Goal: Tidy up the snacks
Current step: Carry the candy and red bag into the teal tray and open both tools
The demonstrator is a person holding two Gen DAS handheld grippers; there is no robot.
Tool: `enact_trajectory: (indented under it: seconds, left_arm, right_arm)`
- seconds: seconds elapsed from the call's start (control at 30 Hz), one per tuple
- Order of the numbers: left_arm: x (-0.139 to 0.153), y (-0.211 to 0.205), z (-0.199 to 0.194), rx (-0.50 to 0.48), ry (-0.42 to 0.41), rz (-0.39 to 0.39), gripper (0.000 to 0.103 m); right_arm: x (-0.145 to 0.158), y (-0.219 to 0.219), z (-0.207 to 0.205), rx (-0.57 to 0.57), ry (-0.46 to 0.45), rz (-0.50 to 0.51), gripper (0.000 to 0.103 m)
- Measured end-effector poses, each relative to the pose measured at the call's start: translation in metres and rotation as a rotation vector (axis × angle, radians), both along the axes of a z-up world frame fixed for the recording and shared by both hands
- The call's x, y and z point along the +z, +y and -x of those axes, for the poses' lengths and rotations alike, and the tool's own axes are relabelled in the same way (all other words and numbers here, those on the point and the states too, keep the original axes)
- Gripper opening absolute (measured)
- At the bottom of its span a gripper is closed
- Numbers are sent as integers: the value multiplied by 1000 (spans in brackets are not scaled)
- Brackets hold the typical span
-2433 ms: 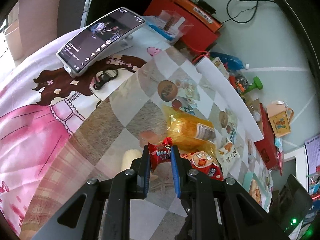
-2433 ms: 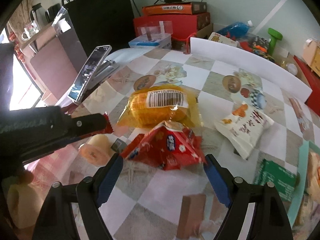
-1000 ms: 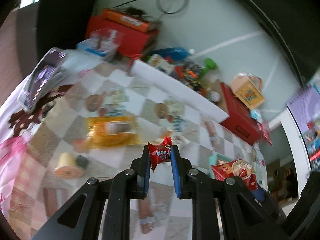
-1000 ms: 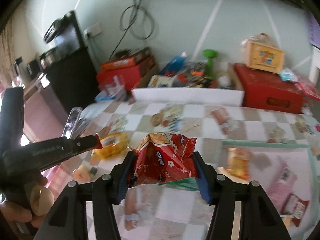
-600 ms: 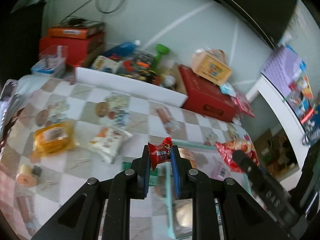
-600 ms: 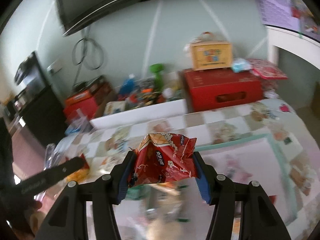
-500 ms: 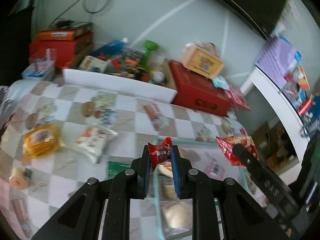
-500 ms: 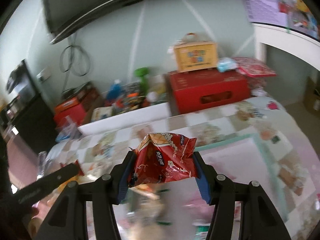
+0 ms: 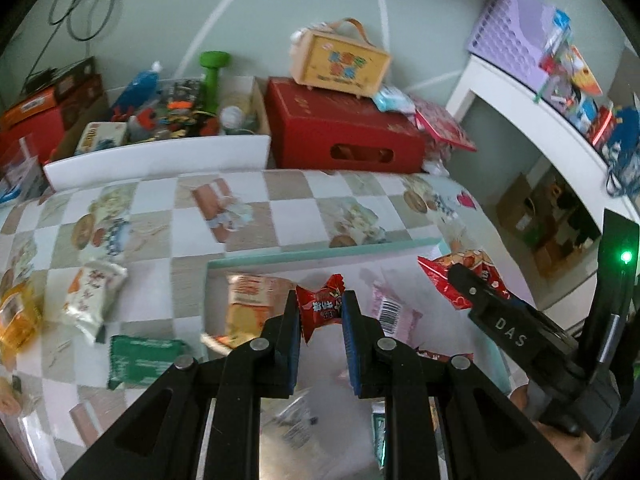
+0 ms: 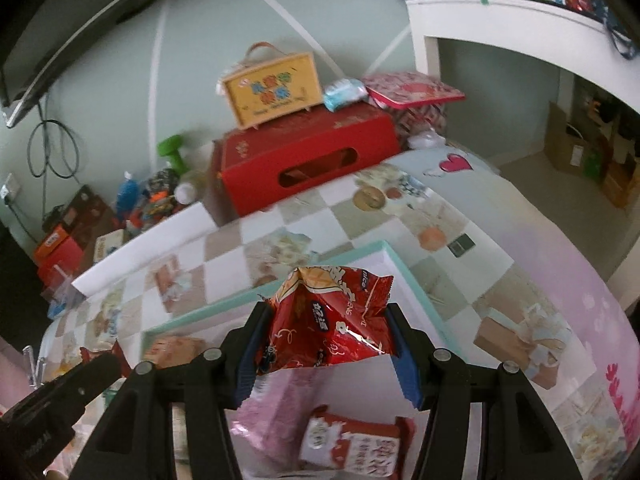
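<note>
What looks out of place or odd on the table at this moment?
Three snack packets still lie loose on the tablecloth outside the teal-rimmed tray: a white packet, a green packet and an orange packet. Nothing looks spilled or torn.

Even daylight, soft and rather flat; no hard shadows on the checked tablecloth (image 9: 280, 200). Both views are fisheye: black vignette at every corner, straight edges bowed, worst from 12 to 3 o'clock where the white shelf (image 10: 500, 4) curves. Motion blur smears the packets low in the left wrist view, about 6 o'clock (print unreadable there). The black finger frames stay sharp. A green indicator light (image 9: 625, 256) glows with a small halo at 3 o'clock. Faint sheen on the red foil bag (image 10: 332, 320). Background walls are mildly soft.
</note>
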State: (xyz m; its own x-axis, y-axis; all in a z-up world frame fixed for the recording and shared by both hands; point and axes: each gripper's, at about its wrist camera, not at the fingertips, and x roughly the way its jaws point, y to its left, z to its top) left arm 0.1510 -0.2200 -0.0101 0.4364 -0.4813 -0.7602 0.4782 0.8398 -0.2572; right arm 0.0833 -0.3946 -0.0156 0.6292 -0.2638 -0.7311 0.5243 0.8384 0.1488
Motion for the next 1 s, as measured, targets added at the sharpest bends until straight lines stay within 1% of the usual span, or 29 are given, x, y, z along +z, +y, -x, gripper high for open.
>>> enact_trajectory:
  seconds: [0.07,0.23,0.33,0.37,0.43,0.57,0.6,0.63,0.67,0.7,0.83,0.87,0.93,1.0]
  left_arm:
    - [-6,-12,-1,-18,5,-19,20]
    - [-14,-21,-3,-27,20,-27,20]
    - [-15,-19,-5,-22,38,-22,24]
    - [-14,-19,-5,-17,39,-25,27]
    - [-13,-17,-6,-12,44,-21,44]
    - [-7,-12,-5,-7,40,-18,47]
    - [-6,-10,-5,-4,37,-22,53]
    - [-4,-9,-6,4,35,-25,64]
    - [-3,-6,-7,16,33,-30,70]
    - [-3,-3,-8,31,33,-37,76]
    - [-3,11,-15,102,38,-59,78]
    - [-4,16,-17,122,43,-61,80]
    - [-8,25,-22,165,59,-68,90]
    - [-12,32,-26,193,76,-80,91]
  right_arm:
    - [-6,-5,-1,-9,16,1,60]
    - [-15,-11,-3,-20,42,-1,62]
    - [-16,-11,-5,-15,51,2,63]
    - [-16,-10,-5,-12,54,4,63]
    - [-16,-8,-6,-8,59,9,63]
    - [-16,-5,-8,-4,75,14,64]
    - [-17,-5,-9,-1,79,12,65]
    - [-17,-4,-10,4,84,11,69]
    - [-18,-4,-11,10,92,11,71]
    - [-19,-3,-12,11,99,14,77]
    - [-21,0,-14,16,124,19,88]
    - [-21,0,-14,17,128,20,89]
    - [-22,1,-15,17,136,21,90]
    - [-24,3,-17,21,148,19,90]
